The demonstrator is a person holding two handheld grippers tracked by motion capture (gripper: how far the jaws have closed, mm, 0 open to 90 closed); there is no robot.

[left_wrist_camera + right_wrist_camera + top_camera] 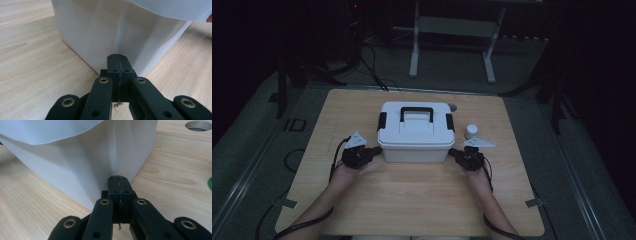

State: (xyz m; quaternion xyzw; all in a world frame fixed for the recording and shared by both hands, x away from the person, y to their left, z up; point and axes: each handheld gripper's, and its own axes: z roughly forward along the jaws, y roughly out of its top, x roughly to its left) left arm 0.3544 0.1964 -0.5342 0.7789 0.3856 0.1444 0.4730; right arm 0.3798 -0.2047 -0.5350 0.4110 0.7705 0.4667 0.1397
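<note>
Nearest, the left tongs [373,151] and the right tongs [455,153] sit low on the desk [412,200], one at each near corner of the white storage box [414,131]. In both gripper views the jaws are pressed fully together with nothing between them, their tips at or just short of the box's corner edges. The step in hand looks like squaring or pushing the box with closed tips. To do it well, press both corners evenly and low, so the box slides straight rather than twisting or tipping. Farther right, a small white jar [471,131] stands just beside the box; keep clear of it.
</note>
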